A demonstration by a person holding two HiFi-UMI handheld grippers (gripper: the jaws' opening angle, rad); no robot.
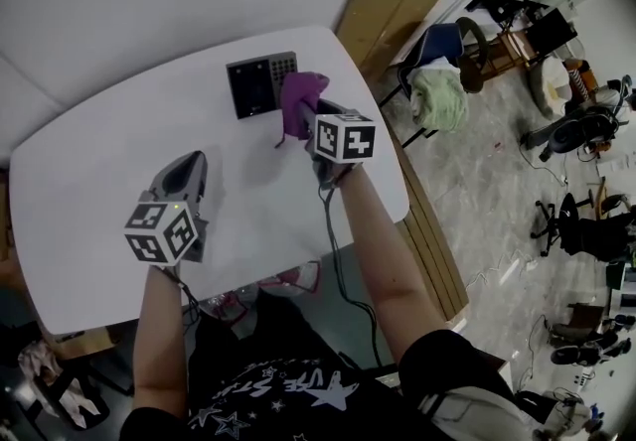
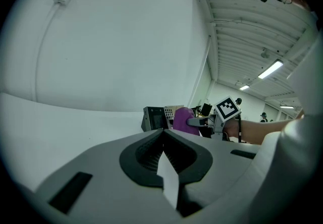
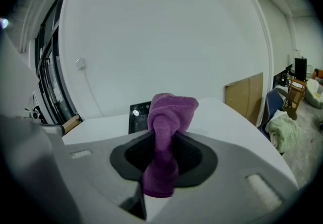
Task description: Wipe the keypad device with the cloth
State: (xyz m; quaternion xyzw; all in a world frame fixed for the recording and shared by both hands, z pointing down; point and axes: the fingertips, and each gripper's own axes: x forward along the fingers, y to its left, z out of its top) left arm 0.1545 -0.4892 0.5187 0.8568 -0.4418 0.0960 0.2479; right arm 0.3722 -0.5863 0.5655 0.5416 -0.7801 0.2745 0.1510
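Though the purple terry cloth (image 1: 300,96) is already picked up, progress: wiping looks not yet begun.
Right hand-held gripper (image 3: 160,153): jaws clamped on the cloth, bunched end sticking out ahead.
Black keypad device (image 1: 260,83): on the white tabletop (image 1: 89,181), far side; cloth at its right edge, contact unclear.
Left hand-held gripper (image 2: 164,143): jaws together, empty, well apart from the device.
Left to do: rub the cloth across the device's face.

Bare surface (image 1: 89,171) lies open around your left gripper (image 1: 191,163), with a clear run to the keypad device (image 1: 260,84). Your right gripper (image 1: 306,126) and its cloth (image 1: 298,96) crowd the device's right side, leaving its left side free.
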